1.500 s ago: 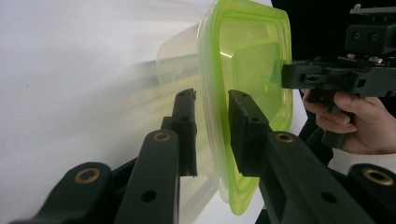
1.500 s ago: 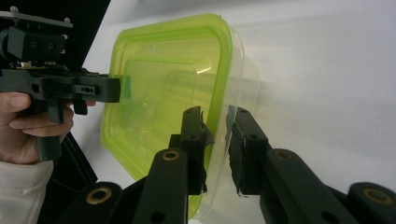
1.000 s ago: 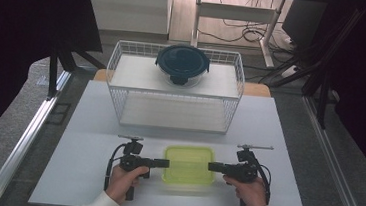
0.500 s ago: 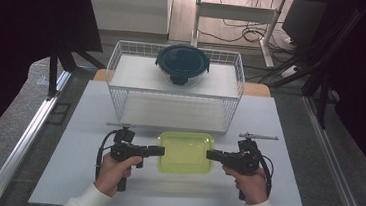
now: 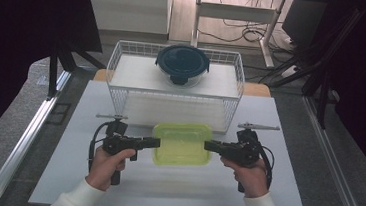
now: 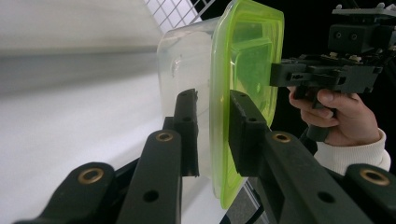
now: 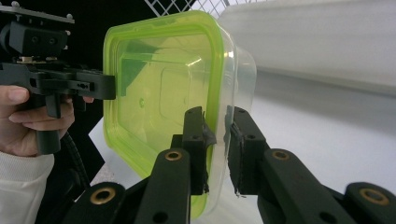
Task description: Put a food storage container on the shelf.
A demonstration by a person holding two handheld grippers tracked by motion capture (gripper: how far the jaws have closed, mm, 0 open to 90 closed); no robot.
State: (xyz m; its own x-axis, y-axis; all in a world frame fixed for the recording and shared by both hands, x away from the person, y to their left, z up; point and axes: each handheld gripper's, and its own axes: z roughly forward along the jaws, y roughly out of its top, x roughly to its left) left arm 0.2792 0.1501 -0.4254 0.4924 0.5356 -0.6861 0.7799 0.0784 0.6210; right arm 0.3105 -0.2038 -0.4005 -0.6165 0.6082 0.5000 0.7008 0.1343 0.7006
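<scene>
Surface: a flat pale grey rectangular table top (image 5: 128,188), matte and plain, seen from above in the high view.
Far edge: a light wooden strip (image 5: 257,89) shows at both ends behind the table top.
On it, far half: a white wire-mesh basket (image 5: 121,95), rectangular and open-topped, set crosswise and centred.
Basket floor: a white panel; a round dark blue lidded container (image 5: 182,64) sits on it near the back wall.
Near half: bare grey surface.

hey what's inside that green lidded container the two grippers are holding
Nothing visible: through the clear walls and green lid, the container looks empty. The left gripper and right gripper pinch its rim, and their pads cover small patches there.
</scene>
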